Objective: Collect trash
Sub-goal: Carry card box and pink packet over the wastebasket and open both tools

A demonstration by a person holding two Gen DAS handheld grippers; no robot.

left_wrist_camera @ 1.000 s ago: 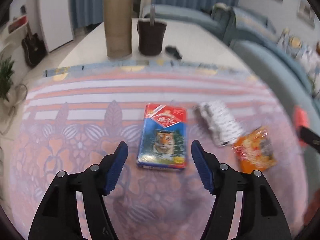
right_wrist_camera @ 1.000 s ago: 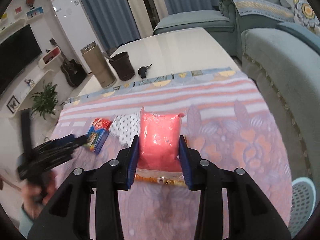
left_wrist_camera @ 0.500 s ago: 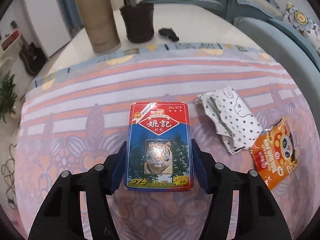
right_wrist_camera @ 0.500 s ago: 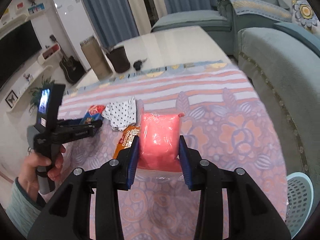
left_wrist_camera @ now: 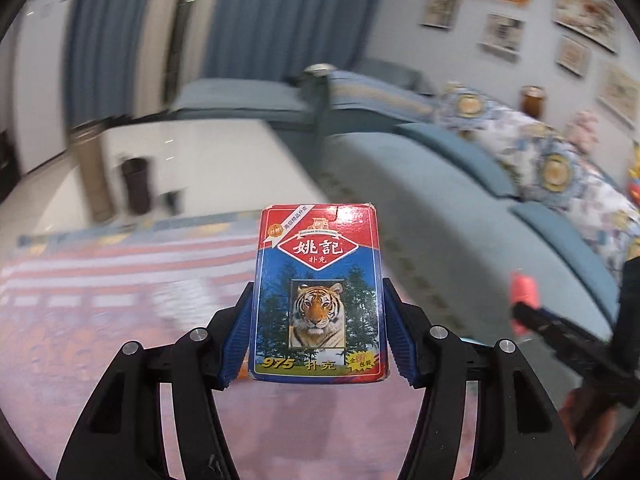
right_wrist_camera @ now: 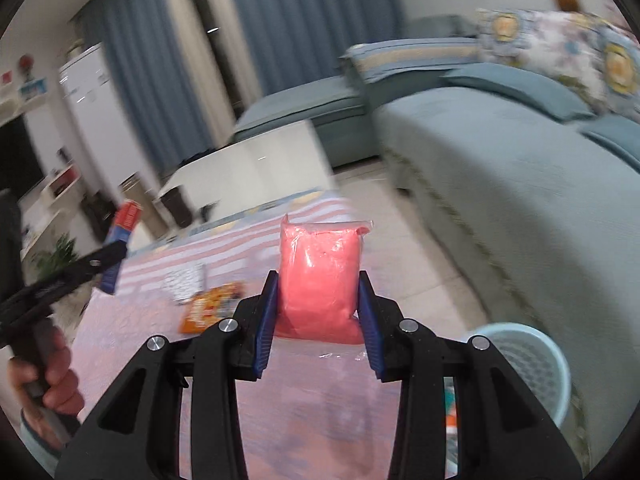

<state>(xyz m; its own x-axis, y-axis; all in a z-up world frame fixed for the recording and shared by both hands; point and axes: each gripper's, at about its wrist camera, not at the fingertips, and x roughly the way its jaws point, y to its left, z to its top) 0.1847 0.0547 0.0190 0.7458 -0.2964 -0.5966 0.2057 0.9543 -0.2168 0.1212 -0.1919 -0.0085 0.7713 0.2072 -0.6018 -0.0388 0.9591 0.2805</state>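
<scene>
A red and blue playing-card box (left_wrist_camera: 318, 292) with a tiger picture stands lifted above the patterned tablecloth, and my left gripper (left_wrist_camera: 318, 336) is shut on its sides. My right gripper (right_wrist_camera: 318, 320) is shut on a pink filled plastic bag (right_wrist_camera: 320, 276), also raised off the table. In the right wrist view the left gripper (right_wrist_camera: 110, 268) with the card box (right_wrist_camera: 126, 218) hangs at the left, held by a person's hand (right_wrist_camera: 52, 376). An orange snack wrapper (right_wrist_camera: 212, 306) and a white dotted wrapper (right_wrist_camera: 184, 282) lie on the cloth. A pale blue basket (right_wrist_camera: 524, 364) stands low at the right.
A blue sofa (right_wrist_camera: 500, 184) with patterned cushions runs along the right of the table. At the table's far end stand a tan canister (left_wrist_camera: 94, 176) and a dark cup (left_wrist_camera: 136, 184). The right gripper (left_wrist_camera: 536, 312) shows at the right edge of the left wrist view.
My left gripper closed on the card box and lifted it off the cloth, swinging right. My right gripper, still holding the pink bag, rose and swung right, bringing the basket more into view.
</scene>
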